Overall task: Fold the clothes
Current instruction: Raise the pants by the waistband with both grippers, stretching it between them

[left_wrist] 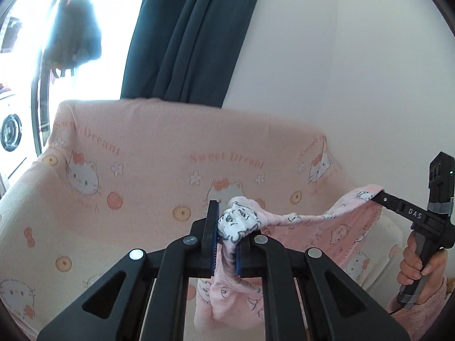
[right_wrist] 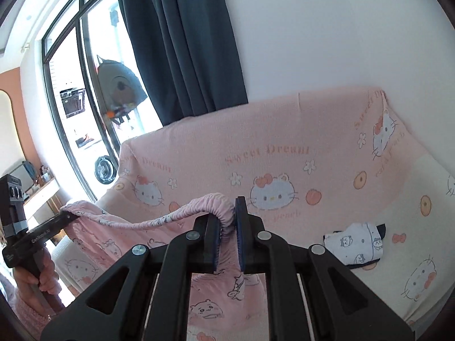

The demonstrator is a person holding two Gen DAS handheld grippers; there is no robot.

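A: So, where are the pants (left_wrist: 318,236)?

B: In the air in front of the sofa (left_wrist: 159,170), strung between the two grippers. The left gripper (left_wrist: 226,244) has its jaws narrow and pinched on one end of the elastic waistband, with a bunch of printed cloth bulging above the pads. The right gripper (right_wrist: 229,244) is likewise clamped tight on the other end, the gathered band looping over its left pad.

A: Which way does the long axis run?

B: Side to side, from one gripper to the other. The waistband sags a little in the middle, and the rest of the garment hangs straight down from it. Neither hand is nearer; each has its own corner. I judge the next move depends on that line staying level, so the legs drop evenly before being laid on the seat.

A: Anything you cannot see?

B: The lower part of the pants is cut off behind the gripper bodies in both views, so I cannot tell if the legs are twisted or clear of the seat. A folded white piece (right_wrist: 354,245) lies on the seat to the right, well apart. The window (left_wrist: 34,42) is blown out with glare.
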